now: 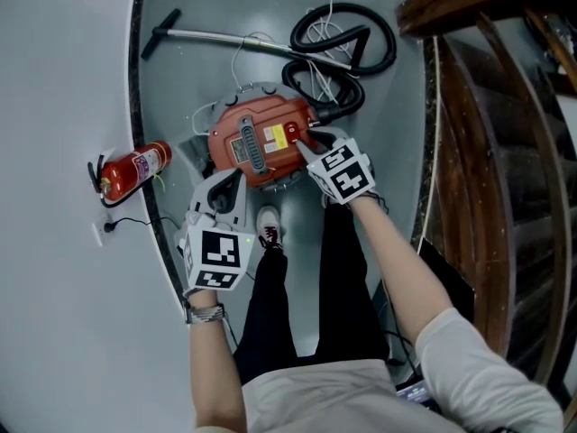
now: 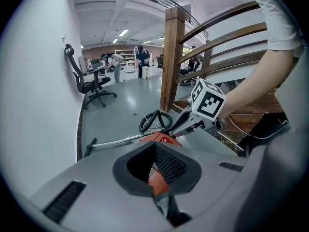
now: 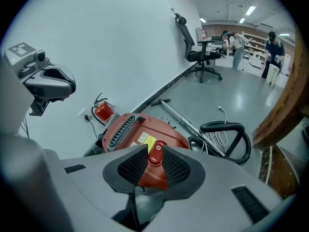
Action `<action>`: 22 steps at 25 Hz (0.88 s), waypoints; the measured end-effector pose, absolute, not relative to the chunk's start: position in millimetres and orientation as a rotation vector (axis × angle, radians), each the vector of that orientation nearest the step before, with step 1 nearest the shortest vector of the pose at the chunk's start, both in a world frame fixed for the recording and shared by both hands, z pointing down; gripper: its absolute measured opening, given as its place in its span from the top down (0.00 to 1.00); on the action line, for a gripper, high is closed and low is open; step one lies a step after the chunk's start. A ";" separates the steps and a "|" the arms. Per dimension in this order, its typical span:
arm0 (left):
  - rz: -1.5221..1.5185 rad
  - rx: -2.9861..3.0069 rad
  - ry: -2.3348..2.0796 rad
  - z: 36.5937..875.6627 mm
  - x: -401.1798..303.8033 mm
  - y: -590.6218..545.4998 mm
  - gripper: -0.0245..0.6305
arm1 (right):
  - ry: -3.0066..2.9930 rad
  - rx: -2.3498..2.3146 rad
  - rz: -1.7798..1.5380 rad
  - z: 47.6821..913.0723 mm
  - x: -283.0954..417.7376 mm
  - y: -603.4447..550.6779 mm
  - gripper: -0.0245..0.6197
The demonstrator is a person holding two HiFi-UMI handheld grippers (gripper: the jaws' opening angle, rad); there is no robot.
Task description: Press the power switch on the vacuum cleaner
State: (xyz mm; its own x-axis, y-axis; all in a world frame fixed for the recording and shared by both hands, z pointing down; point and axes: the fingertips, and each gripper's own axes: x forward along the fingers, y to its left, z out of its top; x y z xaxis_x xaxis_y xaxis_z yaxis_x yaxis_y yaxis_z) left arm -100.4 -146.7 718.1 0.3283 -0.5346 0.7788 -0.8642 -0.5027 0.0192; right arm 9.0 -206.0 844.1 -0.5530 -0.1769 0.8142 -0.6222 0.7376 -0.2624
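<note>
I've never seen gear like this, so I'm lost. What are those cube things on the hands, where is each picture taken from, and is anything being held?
No robot: a person holds tongs in each hand, and the cubes are part of them. The head view comes from a camera on the person's head, looking down. The two gripper views come from cameras riding on the tongs, looking along their jaws. On the floor lie a red vacuum cleaner with its black hose, and a fire extinguisher by the wall. The left tongs are open and empty beside the vacuum. The right tongs, also open, point at its power switch, which shows in the gap between them. Nothing is held.
</note>
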 end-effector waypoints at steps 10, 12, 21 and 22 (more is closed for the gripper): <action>0.988 2.189 -1.257 696.8 -100.2 -154.6 0.96 | -2.087 0.622 0.630 808.6 21.9 -201.9 0.87; 0.988 2.198 -1.270 690.4 -103.0 -157.5 0.96 | -2.093 0.614 0.610 797.5 18.4 -200.8 0.87; 1.002 2.235 -1.314 650.6 -112.8 -159.9 0.96 | -2.151 0.620 0.562 734.7 3.5 -195.7 0.91; 1.011 2.242 -1.314 646.9 -113.1 -158.6 0.96 | -2.159 0.618 0.550 728.1 1.5 -194.9 0.91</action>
State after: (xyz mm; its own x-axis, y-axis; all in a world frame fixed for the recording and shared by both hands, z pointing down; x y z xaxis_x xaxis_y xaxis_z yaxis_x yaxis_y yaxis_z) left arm -113.1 -158.6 646.9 0.3144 -0.6092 0.7280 -0.8599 -0.5077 -0.0535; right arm 1.5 -194.9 728.1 -0.5553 -0.2428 0.7954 -0.5939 0.7853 -0.1749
